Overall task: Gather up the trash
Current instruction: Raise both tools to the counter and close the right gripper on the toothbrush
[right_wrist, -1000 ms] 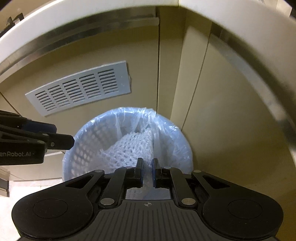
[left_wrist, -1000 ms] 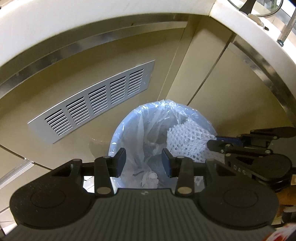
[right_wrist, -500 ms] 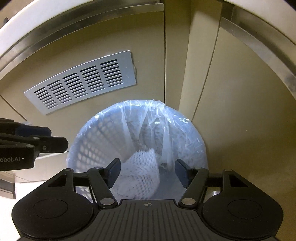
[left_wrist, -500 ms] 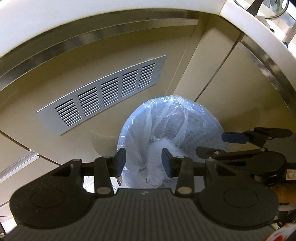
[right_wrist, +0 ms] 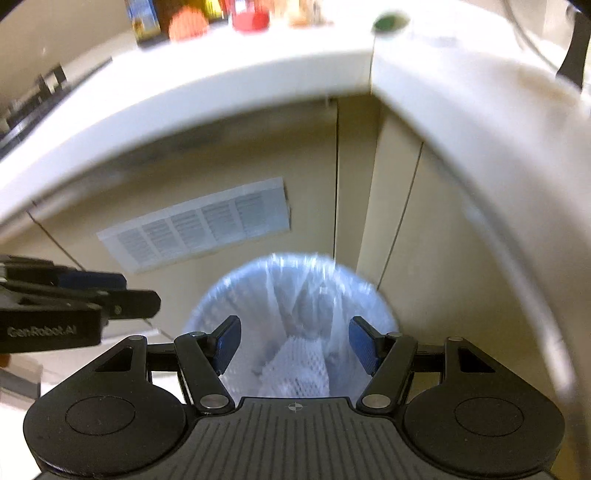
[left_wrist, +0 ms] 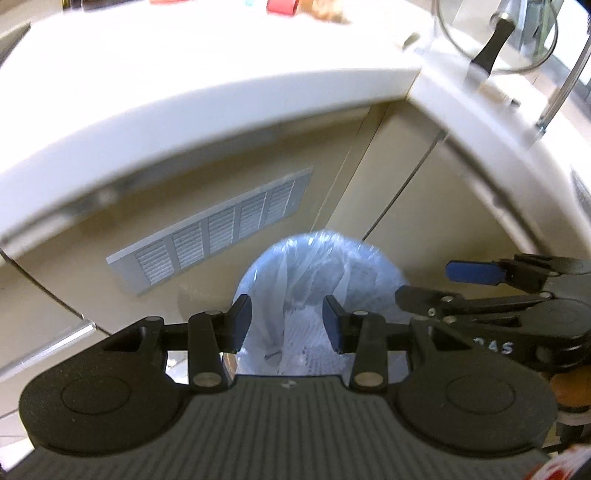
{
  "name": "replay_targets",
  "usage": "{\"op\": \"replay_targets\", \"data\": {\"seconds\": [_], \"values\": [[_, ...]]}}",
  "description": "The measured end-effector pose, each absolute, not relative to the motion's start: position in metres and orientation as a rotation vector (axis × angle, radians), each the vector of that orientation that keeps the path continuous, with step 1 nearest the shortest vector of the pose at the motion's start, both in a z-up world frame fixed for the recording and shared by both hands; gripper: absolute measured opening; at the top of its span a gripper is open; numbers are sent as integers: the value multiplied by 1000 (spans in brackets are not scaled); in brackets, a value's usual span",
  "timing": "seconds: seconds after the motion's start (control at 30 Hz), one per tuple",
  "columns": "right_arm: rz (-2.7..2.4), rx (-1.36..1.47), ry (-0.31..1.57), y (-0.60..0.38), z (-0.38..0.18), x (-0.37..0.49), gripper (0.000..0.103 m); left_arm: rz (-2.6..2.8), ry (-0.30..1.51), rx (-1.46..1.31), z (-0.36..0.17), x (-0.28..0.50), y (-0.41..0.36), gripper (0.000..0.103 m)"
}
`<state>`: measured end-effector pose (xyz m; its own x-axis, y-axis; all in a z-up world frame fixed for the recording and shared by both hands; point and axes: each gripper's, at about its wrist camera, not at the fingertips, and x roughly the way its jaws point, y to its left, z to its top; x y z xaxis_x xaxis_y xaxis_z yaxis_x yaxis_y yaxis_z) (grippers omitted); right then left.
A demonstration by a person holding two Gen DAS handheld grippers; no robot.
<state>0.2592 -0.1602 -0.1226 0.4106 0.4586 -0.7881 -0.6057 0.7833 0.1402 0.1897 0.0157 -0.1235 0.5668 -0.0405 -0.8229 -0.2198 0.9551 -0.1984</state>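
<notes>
A pale blue mesh waste bin (left_wrist: 373,273) (right_wrist: 221,299) with a clear plastic liner stands on the floor by the cabinet corner. A white foam net (right_wrist: 295,365) (left_wrist: 306,328) lies inside it. My right gripper (right_wrist: 295,343) hangs above the bin, open, with nothing between its blue pads (right_wrist: 364,345); the net lies free far below them. My left gripper (left_wrist: 287,325) hovers beside it over the bin's left side, open and empty. Each gripper shows in the other's view, the right gripper (left_wrist: 436,284) and the left gripper (right_wrist: 122,291).
A white L-shaped counter (left_wrist: 221,85) (right_wrist: 258,77) curves above the bin, with bottles and a red cup (right_wrist: 251,16) at its back. A grey vent grille (left_wrist: 214,236) sits in the beige cabinet front. A glass lid (left_wrist: 495,33) rests on the right counter.
The right gripper opened and let the foam net fall into the bin. Both grippers then rose, so the bin looks smaller and the counter top has come into view.
</notes>
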Motion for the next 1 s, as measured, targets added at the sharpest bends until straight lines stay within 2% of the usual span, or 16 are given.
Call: {"op": "replay_targets", "data": {"seconds": [0.23,0.4,0.67,1.0], "values": [[583,-34,744,-187,-42,271,65,72,857,-286,-73,196,16,43],[415,74,655,-218,-8,309,65,54,802,-270,-48,216,11,45],[241,210,680,-265,-15,425,65,118,748,-285,-23,268,10,52],[165,215,729,-293,-50,510,64,219,745,-263,-12,323,18,53]]}}
